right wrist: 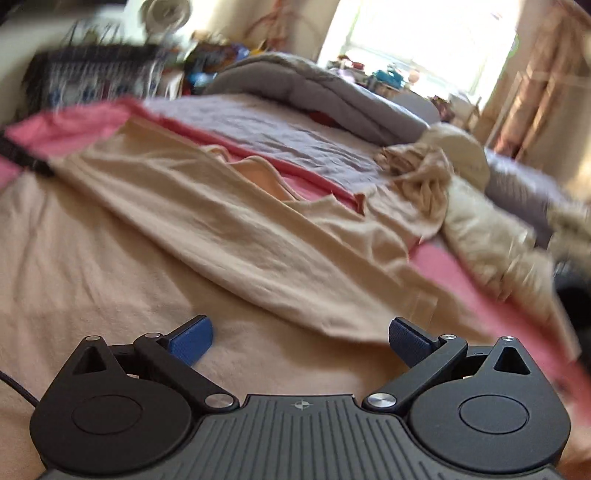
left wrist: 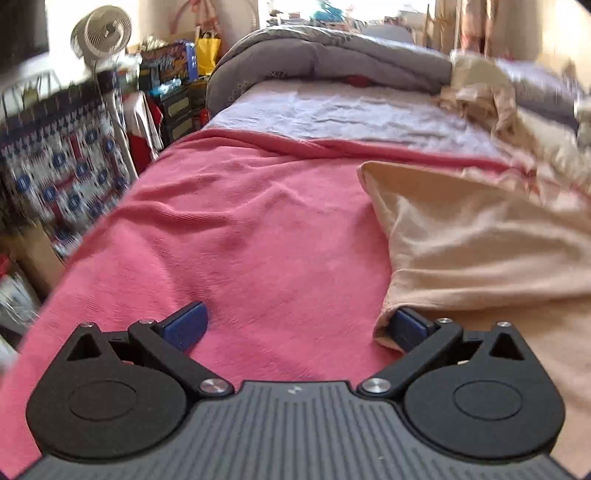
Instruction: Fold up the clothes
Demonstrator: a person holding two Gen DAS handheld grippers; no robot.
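— Where's the garment?
— The beige garment (right wrist: 229, 236) lies spread over the pink blanket (left wrist: 229, 229) on my bed (left wrist: 332, 110), grey duvet (left wrist: 314, 59) bunched behind, fan (left wrist: 105, 33) by the window.
— Your tools?
— My right hand-held gripper (right wrist: 301, 341) and left hand-held gripper (left wrist: 299, 328) both gape, holding nothing.

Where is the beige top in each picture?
Left wrist view: the beige top fills the right side, lying on the pink blanket; its near edge sits by the right blue pad.
Right wrist view: the beige top stretches across the middle, from upper left down to the lower right.
Shared landmark: the grey duvet heaped at the far end of the bed.
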